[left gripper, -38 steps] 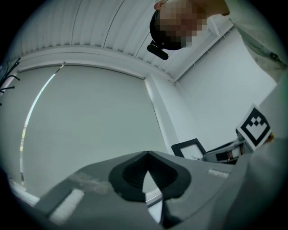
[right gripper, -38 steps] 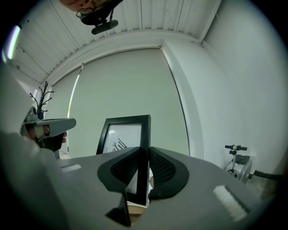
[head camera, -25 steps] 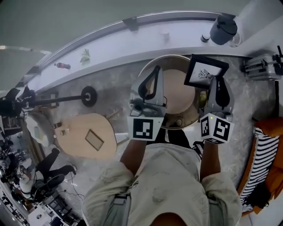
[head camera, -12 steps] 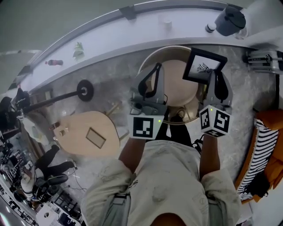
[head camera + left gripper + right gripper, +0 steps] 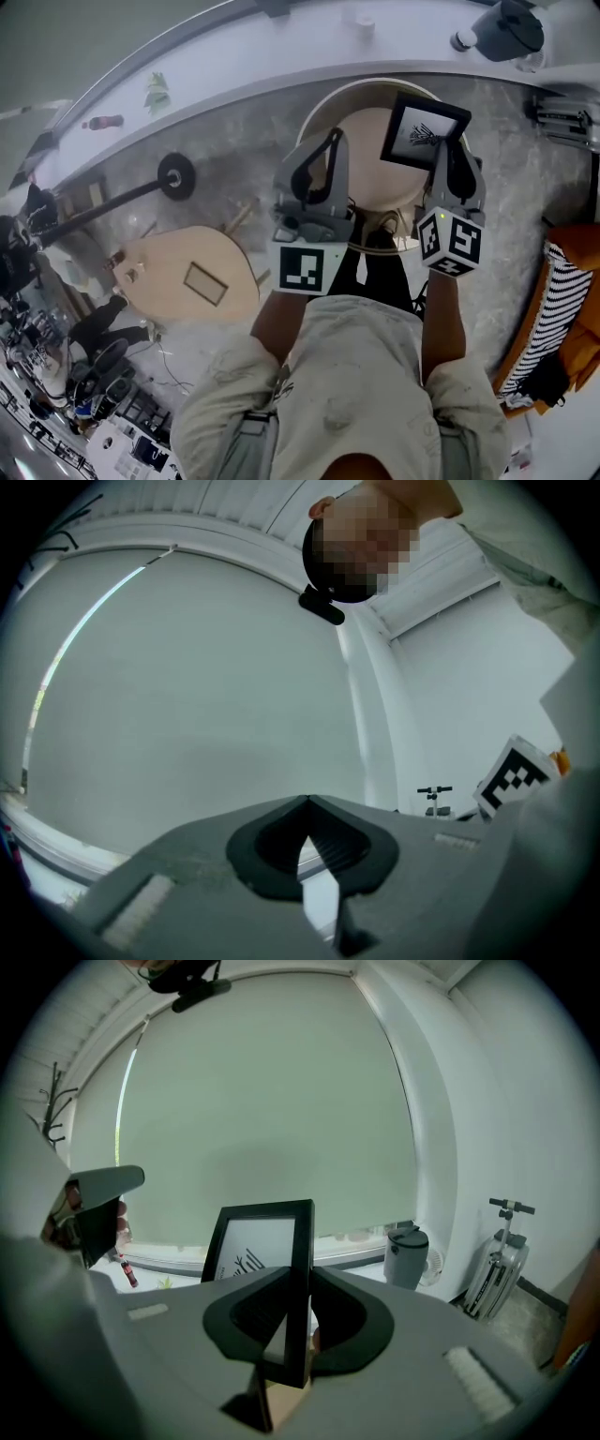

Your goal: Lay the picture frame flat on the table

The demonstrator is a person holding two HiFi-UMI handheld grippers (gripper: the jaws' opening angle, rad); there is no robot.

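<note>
right hand-held gripper [image 5: 298, 1288] clamped on one edge of the picture frame [image 5: 255, 1241]; i see the frame standing up out of the jaws, over the round counter [image 5: 361, 155]. left hand-held gripper [image 5: 307, 803] alongside, jaw tips together, empty.

Right claw [image 5: 298, 1324] clamped on black picture frame [image 5: 255, 1241] edge, frame upright, grey bin [image 5: 406, 1255] beyond at right
</note>
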